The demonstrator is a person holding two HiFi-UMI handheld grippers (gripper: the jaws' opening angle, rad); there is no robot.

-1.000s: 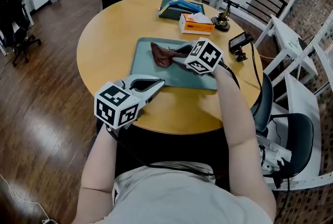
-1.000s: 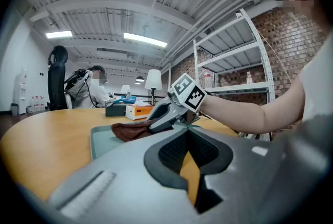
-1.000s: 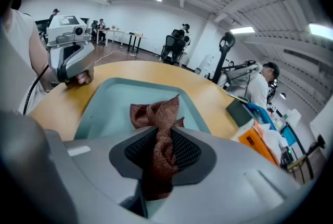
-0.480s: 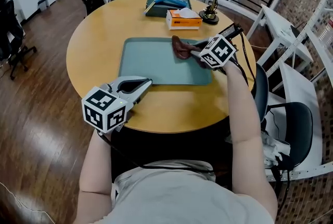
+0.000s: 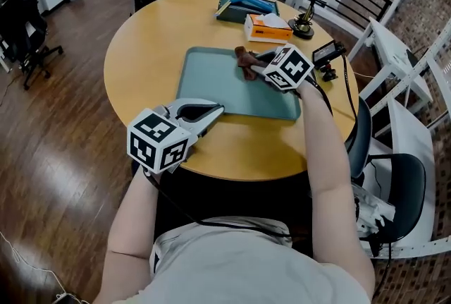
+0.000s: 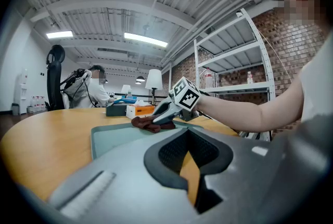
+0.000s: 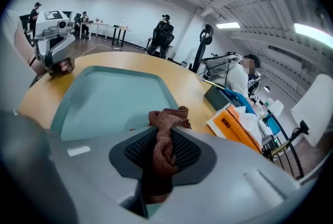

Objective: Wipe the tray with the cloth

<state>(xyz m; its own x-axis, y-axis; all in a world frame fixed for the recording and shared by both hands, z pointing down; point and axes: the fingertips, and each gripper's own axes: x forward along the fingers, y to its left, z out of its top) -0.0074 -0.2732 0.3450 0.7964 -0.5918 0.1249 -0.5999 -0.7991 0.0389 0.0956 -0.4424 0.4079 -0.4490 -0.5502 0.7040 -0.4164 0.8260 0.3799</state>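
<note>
Wiping under way. Holding the cloth (image 5: 244,58) in the right gripper (image 5: 259,64), with the fingers pinching hard on a bunched fold. Leaving the loose rust-brown end lying at the far rim of the tray (image 5: 211,80), right of its middle. Parking the left gripper (image 5: 215,112) at the tray's near edge, towards the left corner, low over the desk (image 5: 141,63). Keeping its fingers drawn together on nothing; unable to confirm any contact with the tray.

Recommending, as a judgement:
- Pressing the free fabric flat to the tray floor, so avoiding scraping the fingers over it.
- Working in overlapping passes from the far rim towards the near rim.
- Pushing the cloth well into the corners and along the raised lip.
- Steadying the tray's near edge with the left gripper, should sliding begin.

Comparing with one second earlier: finding the cloth moved from the tray's middle out to the far rim and further right. Comparing with half a second earlier: finding it drawn slightly back from the far right corner along that rim. Noting the left gripper keeping its place at the near edge, still closed.
</note>
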